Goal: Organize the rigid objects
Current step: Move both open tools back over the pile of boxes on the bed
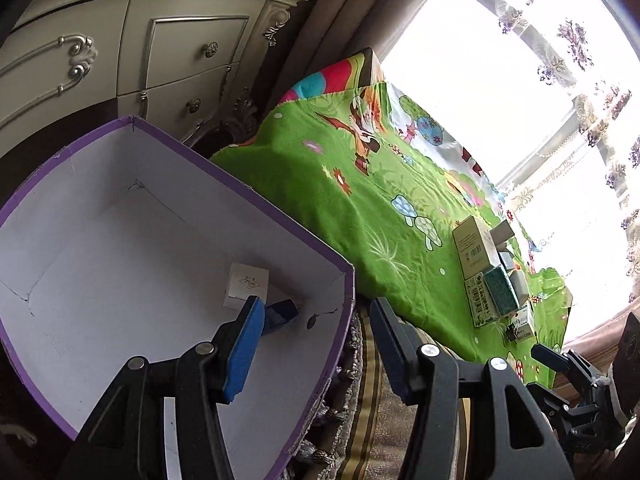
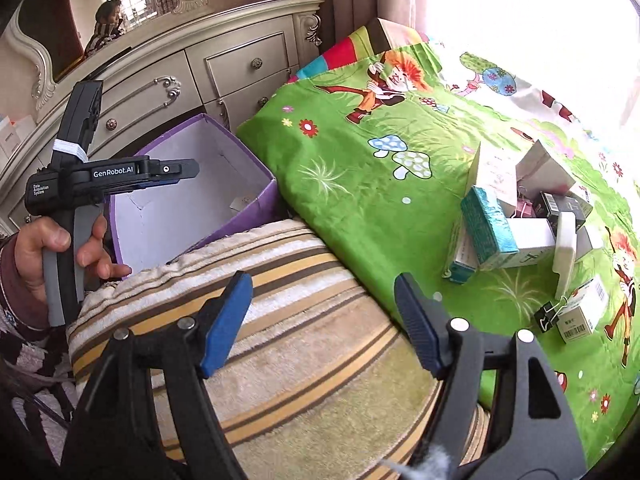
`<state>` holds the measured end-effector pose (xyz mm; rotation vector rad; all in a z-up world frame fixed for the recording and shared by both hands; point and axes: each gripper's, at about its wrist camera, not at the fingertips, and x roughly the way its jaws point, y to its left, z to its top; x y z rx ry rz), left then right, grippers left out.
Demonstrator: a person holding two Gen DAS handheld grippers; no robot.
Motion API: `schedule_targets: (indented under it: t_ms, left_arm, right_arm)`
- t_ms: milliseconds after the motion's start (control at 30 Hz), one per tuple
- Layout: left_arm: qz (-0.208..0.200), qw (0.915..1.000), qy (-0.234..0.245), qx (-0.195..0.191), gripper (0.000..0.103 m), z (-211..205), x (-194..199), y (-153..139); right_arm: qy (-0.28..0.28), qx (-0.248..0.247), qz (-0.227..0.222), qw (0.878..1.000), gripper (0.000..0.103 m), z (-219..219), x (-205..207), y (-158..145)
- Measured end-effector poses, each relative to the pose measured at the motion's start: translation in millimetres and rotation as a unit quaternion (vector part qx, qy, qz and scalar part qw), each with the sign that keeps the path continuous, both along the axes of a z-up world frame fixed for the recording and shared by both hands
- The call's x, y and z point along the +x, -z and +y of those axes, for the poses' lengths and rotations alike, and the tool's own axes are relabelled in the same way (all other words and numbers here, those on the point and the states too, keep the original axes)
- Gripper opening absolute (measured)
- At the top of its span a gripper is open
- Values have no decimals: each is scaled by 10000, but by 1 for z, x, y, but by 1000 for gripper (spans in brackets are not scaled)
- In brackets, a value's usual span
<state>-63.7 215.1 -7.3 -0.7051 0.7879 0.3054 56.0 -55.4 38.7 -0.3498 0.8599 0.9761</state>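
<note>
on green cloth point(image 2: 352, 184), jumbled small boxes point(image 2: 520, 216)

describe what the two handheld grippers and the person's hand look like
The left gripper and the right gripper share one build: black plastic frames with silver rivets and blue ribbed pads. From the right wrist view, the left unit shows white "GenRobot.AI" lettering, a grey handle strip and a white band. The left hand is bare, with a dark red cuff.

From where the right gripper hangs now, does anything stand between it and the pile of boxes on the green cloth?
Nothing visible does. The right gripper is open over the striped cushion, and bare green cloth lies between it and the boxes.
</note>
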Motion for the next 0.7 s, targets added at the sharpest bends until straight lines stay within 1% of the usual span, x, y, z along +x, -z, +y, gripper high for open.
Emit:
schedule_targets:
  t_ms: [67, 100, 133, 200, 267, 367, 467, 533, 567, 600, 667, 700]
  left_arm:
    - [216, 9986, 301, -373, 56, -4, 7, 11]
    - [308, 9976, 377, -495, 56, -7, 9, 14]
    - [377, 9971, 433, -499, 56, -10, 10, 15]
    - [436, 9971, 497, -380, 56, -15, 8, 8]
    - [503, 9969, 496, -343, 56, -15, 4, 0]
    - [609, 9969, 445, -243, 56, -15, -3, -11]
    - [742, 9969, 266, -44, 56, -14, -3, -11]
    - [824, 9964, 70, 174, 56, -16, -1, -14]
    - [769, 9963, 34, 381, 56, -21, 0, -22]
    - [675, 9956, 74, 651, 56, -28, 4, -32]
    - [344, 9912, 330, 1236, 56, -46, 15, -58]
    - [114, 9892, 451, 1393, 57, -54, 21, -69]
  right_arm:
    - [213, 327, 436, 9983, 77, -18, 15, 5]
    - [255, 503, 643, 9963, 77, -23, 20, 8]
    - [260, 605, 769, 9949, 77, -26, 21, 11]
    - [192, 711, 904, 9932, 77, -25, 19, 16]
    - [72, 730, 916, 9931, 77, -17, 12, 18]
    - [-272, 737, 823, 9935, 77, -3, -2, 16]
    - [-361, 699, 763, 9940, 77, 3, -8, 19]
    - [-242, 692, 767, 9944, 77, 2, -5, 21]
    - [-154, 689, 776, 9945, 77, 0, -3, 23]
    - [-62, 699, 785, 9944, 77, -3, 0, 23]
    - [164, 827, 841, 9929, 77, -10, 7, 22]
    - [303, 912, 925, 9911, 77, -13, 11, 22]
